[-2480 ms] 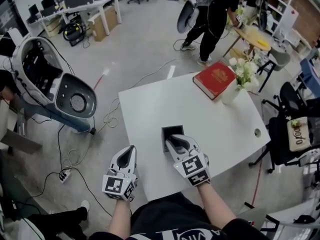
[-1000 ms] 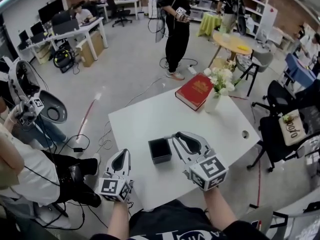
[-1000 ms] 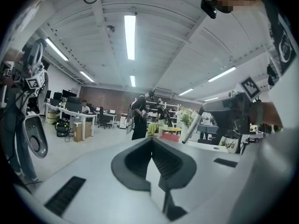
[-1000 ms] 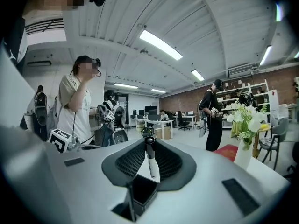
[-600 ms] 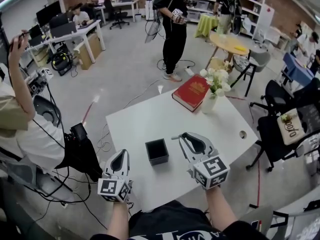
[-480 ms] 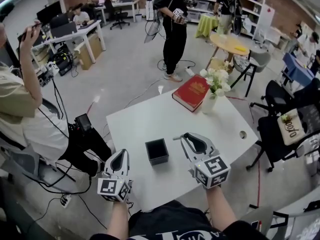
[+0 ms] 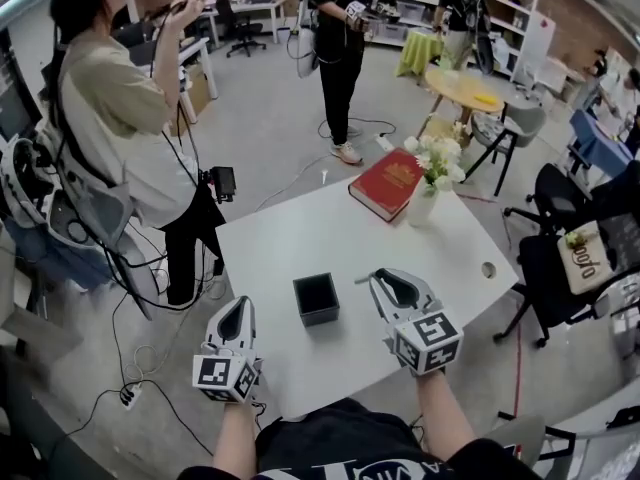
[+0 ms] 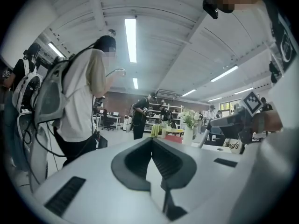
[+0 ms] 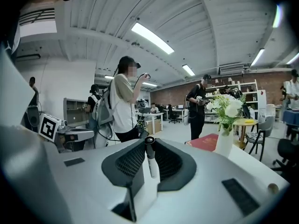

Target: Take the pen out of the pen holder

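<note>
The black square pen holder [image 7: 316, 299] stands on the white table [image 7: 300, 233], near its front edge. My right gripper [image 7: 386, 281] hovers to the right of the holder, apart from it. In the right gripper view that gripper [image 9: 147, 143] is shut on a white pen [image 9: 152, 166] with a dark cap, held upright between the pads. My left gripper [image 7: 240, 314] hangs at the table's front left corner, left of the holder. In the left gripper view its jaws [image 8: 152, 142] meet at the tips with nothing between them.
A red book [image 7: 391, 182] and a white vase of flowers [image 7: 425, 185] sit at the table's far right. A person with a backpack [image 7: 120, 118] stands close to the table's left side, over floor cables. A black chair [image 7: 585, 258] is at the right.
My right gripper has drawn away from the holder, to the right and lower, with the pen in it. A person has walked in along the table's left side. The left gripper stayed put.
</note>
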